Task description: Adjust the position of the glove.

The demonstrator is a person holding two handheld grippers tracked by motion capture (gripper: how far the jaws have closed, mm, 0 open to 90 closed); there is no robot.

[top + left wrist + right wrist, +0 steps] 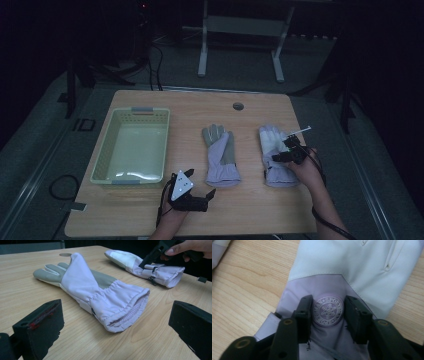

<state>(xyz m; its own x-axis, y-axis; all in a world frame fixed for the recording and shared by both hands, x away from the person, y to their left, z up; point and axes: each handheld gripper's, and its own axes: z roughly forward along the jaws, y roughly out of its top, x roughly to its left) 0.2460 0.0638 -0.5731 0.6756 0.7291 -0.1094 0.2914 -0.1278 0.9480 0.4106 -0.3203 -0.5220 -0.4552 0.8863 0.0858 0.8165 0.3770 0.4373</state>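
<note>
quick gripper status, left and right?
Left gripper: open, holding nothing, jaws wide apart and aimed at the near glove.
Right gripper: jaws down on the far glove, either side of its round logo patch; grip not confirmable.

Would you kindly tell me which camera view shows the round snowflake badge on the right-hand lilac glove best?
The right gripper view: the round snowflake badge sits close up between the right tool jaws, lettering visible. In the high view the right-hand lilac glove is too small to show it; in the left gripper view the glove lies far off.
</note>
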